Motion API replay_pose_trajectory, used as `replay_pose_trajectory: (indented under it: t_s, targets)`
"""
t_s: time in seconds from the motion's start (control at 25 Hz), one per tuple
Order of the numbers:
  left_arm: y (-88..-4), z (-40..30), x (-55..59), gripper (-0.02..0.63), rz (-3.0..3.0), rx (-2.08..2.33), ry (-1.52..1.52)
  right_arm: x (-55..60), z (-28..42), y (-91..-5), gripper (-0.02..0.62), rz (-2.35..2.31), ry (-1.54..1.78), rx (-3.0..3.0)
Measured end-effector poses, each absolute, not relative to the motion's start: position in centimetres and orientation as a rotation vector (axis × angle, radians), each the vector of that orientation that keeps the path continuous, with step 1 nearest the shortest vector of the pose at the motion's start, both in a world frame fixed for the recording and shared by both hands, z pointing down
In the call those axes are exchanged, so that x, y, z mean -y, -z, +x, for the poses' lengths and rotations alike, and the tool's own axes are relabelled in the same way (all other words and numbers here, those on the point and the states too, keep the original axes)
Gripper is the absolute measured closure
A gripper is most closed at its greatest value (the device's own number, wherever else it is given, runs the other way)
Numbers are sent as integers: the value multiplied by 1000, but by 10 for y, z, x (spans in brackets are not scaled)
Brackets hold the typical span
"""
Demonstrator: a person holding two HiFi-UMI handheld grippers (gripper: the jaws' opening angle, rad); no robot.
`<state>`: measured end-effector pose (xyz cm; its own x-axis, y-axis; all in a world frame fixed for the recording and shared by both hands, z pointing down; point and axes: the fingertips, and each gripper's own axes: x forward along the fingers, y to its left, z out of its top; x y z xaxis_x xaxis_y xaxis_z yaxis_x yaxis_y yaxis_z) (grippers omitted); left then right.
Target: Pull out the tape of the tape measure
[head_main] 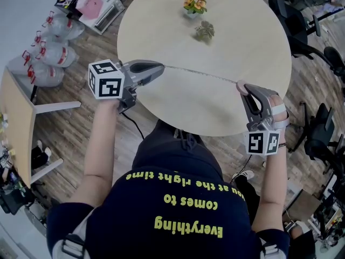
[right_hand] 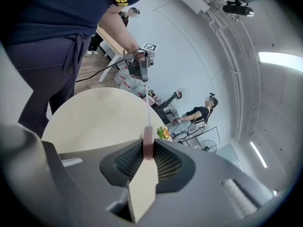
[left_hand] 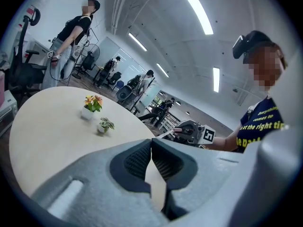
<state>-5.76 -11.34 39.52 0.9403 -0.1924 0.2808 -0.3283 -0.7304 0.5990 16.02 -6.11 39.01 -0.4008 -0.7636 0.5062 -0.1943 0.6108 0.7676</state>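
A thin white tape (head_main: 199, 73) stretches taut above the near part of the round table (head_main: 161, 26), between my two grippers. My left gripper (head_main: 160, 68) is shut on the tape's free end; in the left gripper view its jaws (left_hand: 152, 148) are pressed together, and the tape (left_hand: 164, 134) runs off toward the right gripper (left_hand: 182, 130). My right gripper (head_main: 241, 86) is shut on the small pink tape measure case (head_main: 240, 84). In the right gripper view the case (right_hand: 148, 143) sits clamped between the pads, and the tape (right_hand: 147, 115) leads away to the left gripper (right_hand: 143, 72).
Two small potted plants (head_main: 195, 4) (head_main: 205, 31) stand on the far half of the table. Office chairs (head_main: 294, 26) crowd the right side. Water bottles (head_main: 48, 53) and a second table (head_main: 16, 123) are at the left. People stand in the background (left_hand: 71, 37).
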Motion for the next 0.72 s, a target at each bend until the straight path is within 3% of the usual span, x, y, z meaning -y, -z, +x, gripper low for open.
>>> replay_pose_trajectory:
  t_s: [0.72]
  targets:
    - [-400, -107, 135, 598, 2387, 529, -262, 60, 193, -389, 512, 802, 744, 1842]
